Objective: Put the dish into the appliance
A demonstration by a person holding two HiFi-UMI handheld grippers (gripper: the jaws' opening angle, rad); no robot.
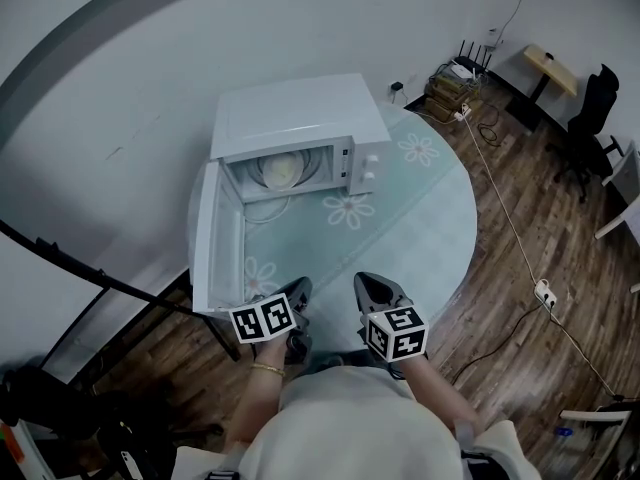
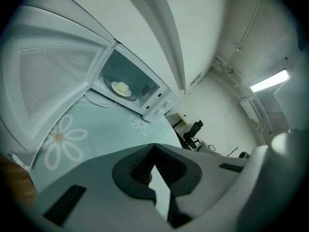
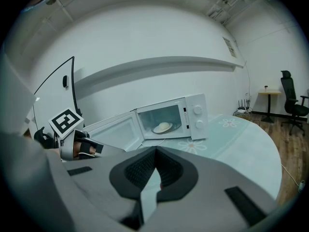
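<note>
Dish (image 1: 281, 171) rests inside the white microwave (image 1: 300, 118), which stands at the far side of a round, flower-patterned worktop (image 1: 430, 218) with its door (image 1: 205, 243) swung wide open to the left. Both claws are held at the worktop's near edge, well apart from the dish and pointing toward the oven. The left claw (image 1: 302, 288) is just beside the free edge of the open door, and the right claw (image 1: 363, 282) is near it on the right. Each has its jaws closed tip to tip with nothing between them. In the left gripper view the dish lies far ahead, above and left of the shut tips; in the right gripper view it lies almost straight beyond them.
</note>
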